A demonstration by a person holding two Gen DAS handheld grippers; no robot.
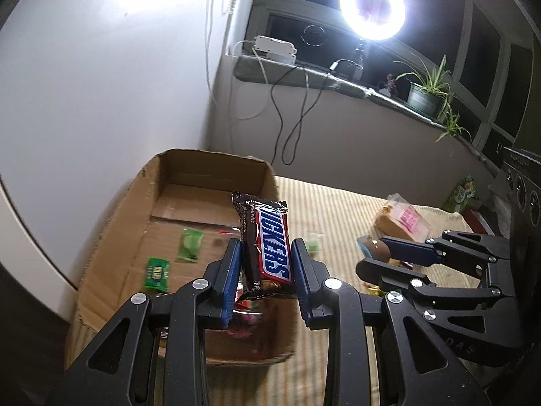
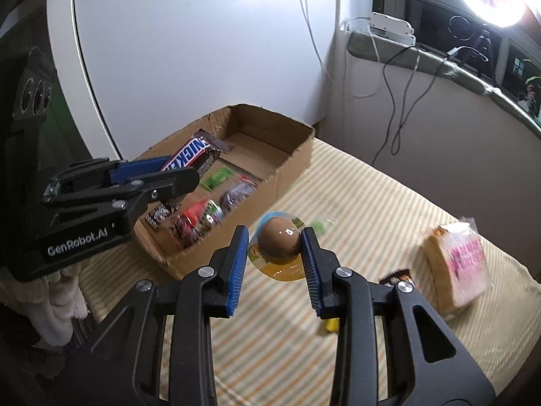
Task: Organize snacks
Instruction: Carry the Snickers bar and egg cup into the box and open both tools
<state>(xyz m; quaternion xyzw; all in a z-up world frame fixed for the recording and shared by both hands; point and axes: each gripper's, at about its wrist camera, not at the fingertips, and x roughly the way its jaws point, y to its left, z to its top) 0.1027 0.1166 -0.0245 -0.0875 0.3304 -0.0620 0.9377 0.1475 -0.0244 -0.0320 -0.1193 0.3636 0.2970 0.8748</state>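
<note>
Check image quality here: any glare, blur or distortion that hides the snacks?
Left wrist view: ring light blows out, Snickers bar sharp, box contents blurred. Right wrist view: same lamp flares at the corner, packaged egg clear, bread pack smeared; fisheye bends the edges.

We find both cameras mounted just behind their tongs, looking forward and steeply down. The left wrist view sits close over the cardboard box (image 1: 189, 223), facing the wall corner and the windowsill (image 1: 304, 77) under the ring light (image 1: 372, 12). The right wrist view stands to the right, over the striped cloth (image 2: 372, 209), facing the same corner. Both share the box, cloth, sill and light; each also catches the other tongs at its edge.
</note>
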